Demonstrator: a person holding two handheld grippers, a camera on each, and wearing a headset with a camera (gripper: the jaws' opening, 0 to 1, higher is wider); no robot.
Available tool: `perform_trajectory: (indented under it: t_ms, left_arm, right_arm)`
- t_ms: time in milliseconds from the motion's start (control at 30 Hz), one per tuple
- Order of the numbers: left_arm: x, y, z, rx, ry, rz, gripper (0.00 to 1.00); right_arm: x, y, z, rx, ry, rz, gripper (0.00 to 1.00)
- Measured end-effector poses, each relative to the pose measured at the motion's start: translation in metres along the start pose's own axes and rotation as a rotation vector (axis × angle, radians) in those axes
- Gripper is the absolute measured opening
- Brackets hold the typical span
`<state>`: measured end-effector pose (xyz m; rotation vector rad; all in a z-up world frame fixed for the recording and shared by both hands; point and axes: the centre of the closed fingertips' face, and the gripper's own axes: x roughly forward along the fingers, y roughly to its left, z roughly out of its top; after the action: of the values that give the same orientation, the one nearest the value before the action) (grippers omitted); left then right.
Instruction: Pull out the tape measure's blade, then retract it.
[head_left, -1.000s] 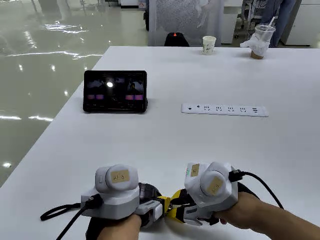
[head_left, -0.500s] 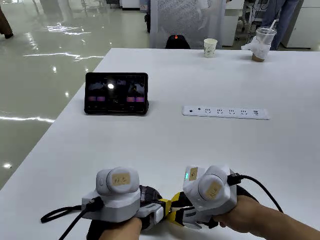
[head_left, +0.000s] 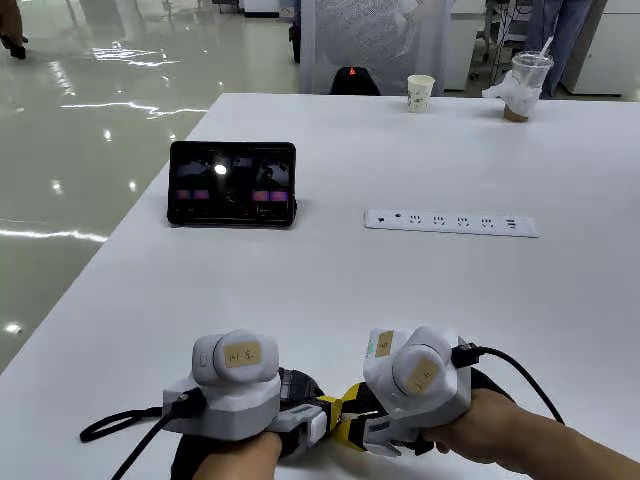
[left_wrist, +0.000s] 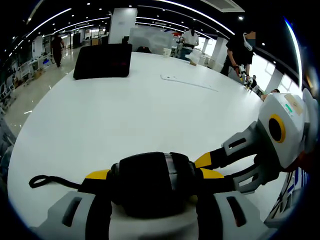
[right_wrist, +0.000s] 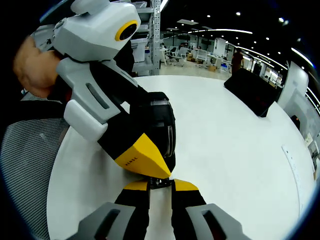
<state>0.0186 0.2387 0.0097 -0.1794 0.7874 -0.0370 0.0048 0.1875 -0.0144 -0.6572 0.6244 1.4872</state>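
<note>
A black tape measure (head_left: 297, 386) rests on the white table (head_left: 330, 280) near its front edge, its wrist strap (head_left: 108, 426) trailing left. My left gripper (head_left: 322, 412) is shut on the case; in the left gripper view the black case (left_wrist: 152, 182) sits between the yellow-tipped jaws. My right gripper (head_left: 347, 405) meets it from the right, tips against the case. In the right gripper view the right gripper (right_wrist: 160, 186) is shut on the small blade tip at the foot of the case (right_wrist: 159, 127). The blade itself is not drawn out.
A dark tablet (head_left: 232, 183) stands at mid-left. A white power strip (head_left: 450, 221) lies at mid-right. A paper cup (head_left: 420, 92) and a plastic cup with straw (head_left: 525, 80) stand at the far edge. The table's left edge drops to a shiny floor.
The head camera has shifted a little. Both grippers and the tape measure stay together in the same place.
</note>
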Motion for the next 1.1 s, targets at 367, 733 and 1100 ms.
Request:
perform_trajectory:
  t_ms: [367,733,1100]
  left_arm:
    - [-0.002,-0.001,0.002,0.053,0.012,-0.014,0.63]
    - [-0.011,0.004,0.002,0.099,0.002,-0.025,0.64]
    - [-0.018,0.005,-0.006,0.137,0.011,-0.052,0.67]
  right_arm:
    - [-0.008,-0.003,-0.006,0.028,0.016,-0.02,0.2]
    - [-0.02,-0.003,-0.012,0.057,0.009,-0.05,0.28]
    - [-0.038,-0.003,-0.024,0.105,0.0,-0.093,0.37]
